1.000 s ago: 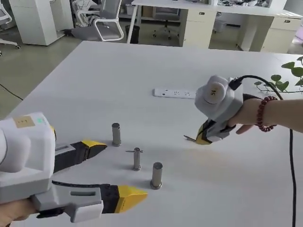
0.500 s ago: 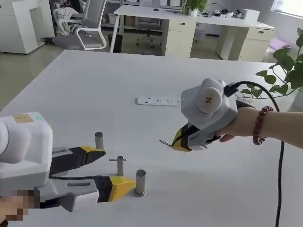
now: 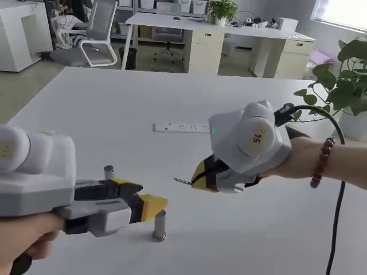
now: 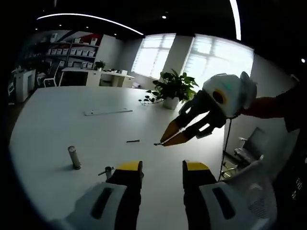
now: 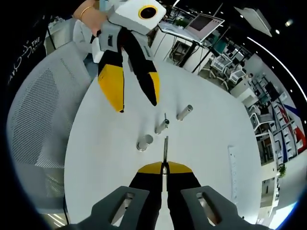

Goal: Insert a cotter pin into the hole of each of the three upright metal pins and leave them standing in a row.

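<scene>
The right gripper [image 5: 164, 168], held in a hand wearing a beaded bracelet [image 3: 322, 163], has its yellow-tipped jaws pinched tight on a cotter pin [image 5: 165, 146], which juts straight forward from between them. In the head view the gripper hangs above the white table [image 3: 143, 109], with the pin's free end pointing towards the left gripper [image 3: 140, 193].

The left gripper has its jaws spread wide with nothing between them, and sits low over the table beside the metal pins.

In the right gripper view, the three metal pins stand upright in a short diagonal row just beyond the cotter pin's tip. The nearest metal pin [image 5: 144, 142] and the farthest metal pin [image 5: 184, 112] are bare. The middle metal pin [image 5: 161, 126] has a thin cross-piece through its top. The held cotter pin is close to the row but clear of all three.

In the left gripper view, a small dark sliver [image 4: 133, 141] lies flat on the table past the row; it is too small to identify.

Farther back on the table lies a white power strip [image 3: 180, 127]. A potted plant [image 3: 344, 74] stands at the right edge, with desks and an office chair [image 3: 94, 34] behind it.
</scene>
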A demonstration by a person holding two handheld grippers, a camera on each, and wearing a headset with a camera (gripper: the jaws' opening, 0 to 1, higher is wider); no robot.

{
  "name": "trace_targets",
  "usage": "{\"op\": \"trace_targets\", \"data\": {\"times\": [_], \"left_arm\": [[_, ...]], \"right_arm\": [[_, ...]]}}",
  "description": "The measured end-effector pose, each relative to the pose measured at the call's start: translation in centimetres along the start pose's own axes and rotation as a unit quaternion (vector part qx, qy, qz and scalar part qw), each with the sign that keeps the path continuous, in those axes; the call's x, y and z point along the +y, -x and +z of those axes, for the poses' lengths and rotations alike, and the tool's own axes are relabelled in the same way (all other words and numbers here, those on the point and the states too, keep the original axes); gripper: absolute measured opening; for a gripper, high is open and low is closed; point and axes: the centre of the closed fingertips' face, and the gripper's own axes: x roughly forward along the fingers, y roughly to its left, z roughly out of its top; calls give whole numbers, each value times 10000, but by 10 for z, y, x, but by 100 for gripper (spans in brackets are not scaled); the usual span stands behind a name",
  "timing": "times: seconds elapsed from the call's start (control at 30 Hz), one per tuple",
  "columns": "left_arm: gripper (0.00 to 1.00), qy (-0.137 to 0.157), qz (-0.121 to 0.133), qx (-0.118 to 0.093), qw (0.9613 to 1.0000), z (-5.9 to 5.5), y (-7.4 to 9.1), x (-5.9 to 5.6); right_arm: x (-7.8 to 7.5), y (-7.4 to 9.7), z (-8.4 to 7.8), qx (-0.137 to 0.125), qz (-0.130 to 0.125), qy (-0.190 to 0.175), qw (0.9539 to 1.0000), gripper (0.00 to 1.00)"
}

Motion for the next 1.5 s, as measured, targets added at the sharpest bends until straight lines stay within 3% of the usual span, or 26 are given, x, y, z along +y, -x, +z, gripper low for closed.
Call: {"op": "trace_targets", "data": {"times": [0.3,0.5,0.7,0.87,1.2,1.5], "left_arm": [[20,668,-181,47,9976,-3,-7,-8],[14,1059,-336,111,9937,-6,-9,-15],[9,1490,-425,80,9879,-8,-9,-19],[5,1917,-511,-9,9801,-8,-8,-21],[2,2202,-568,-5,9738,-10,-8,-23],[1,2148,-555,-28,9751,-10,-10,-21]], "right_arm": [[19,9,12,-36,-110,392,9992,0],[28,12,19,-70,-126,510,9986,0],[34,16,29,-172,-157,614,9978,0],[39,16,34,-214,-137,722,9971,0],[39,17,41,-317,-208,764,9964,0],[37,16,42,-317,-209,789,9962,0]]}}
